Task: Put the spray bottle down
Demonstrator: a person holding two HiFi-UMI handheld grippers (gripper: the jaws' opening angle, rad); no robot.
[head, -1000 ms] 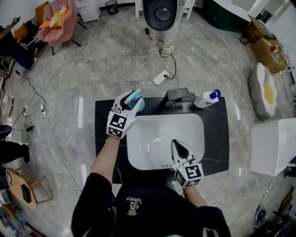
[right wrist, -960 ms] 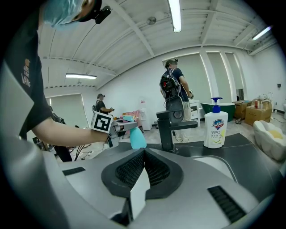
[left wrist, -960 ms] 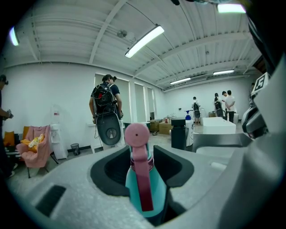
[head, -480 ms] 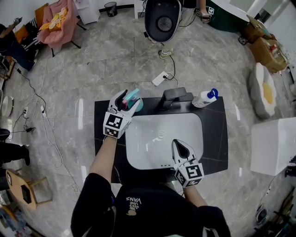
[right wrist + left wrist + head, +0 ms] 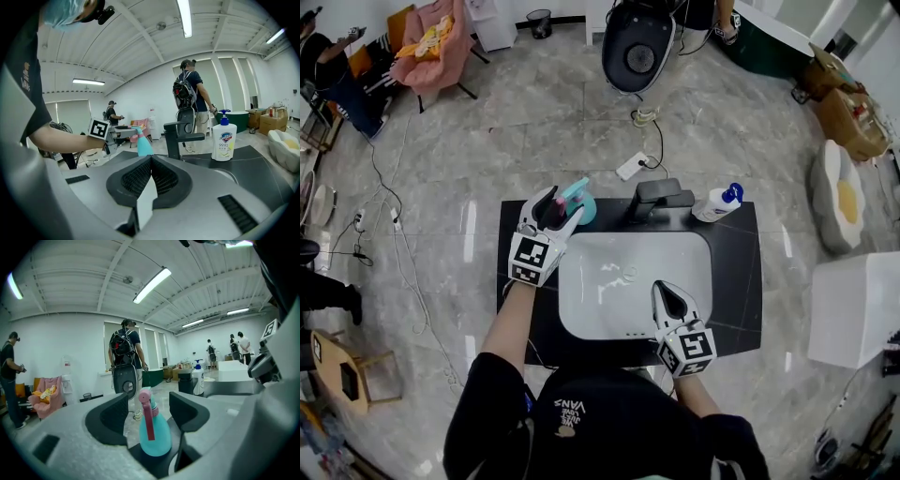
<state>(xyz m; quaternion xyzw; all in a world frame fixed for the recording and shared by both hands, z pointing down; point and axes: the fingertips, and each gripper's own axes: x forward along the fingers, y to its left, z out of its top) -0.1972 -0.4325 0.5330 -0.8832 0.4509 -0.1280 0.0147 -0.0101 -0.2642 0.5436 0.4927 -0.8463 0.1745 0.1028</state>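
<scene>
Spray bottle point(image 5: 154, 437) stands upright between the left gripper point(image 5: 149, 405)'s jaws, just opening, pads clear of it; right gripper point(image 5: 149, 161) closed, farther off.

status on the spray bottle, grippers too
Left gripper open, jaws just opened, spray bottle loose between them. Bottle upright on the black counter, left of the faucet. Right gripper shut, empty, over the sink. Nothing blocking.

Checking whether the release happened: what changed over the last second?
The left gripper has just been opening its fingers and let go of the spray bottle, which now stands free between them on the counter. The right gripper, shut over the sink, the tap and the soap bottle stayed put.
</scene>
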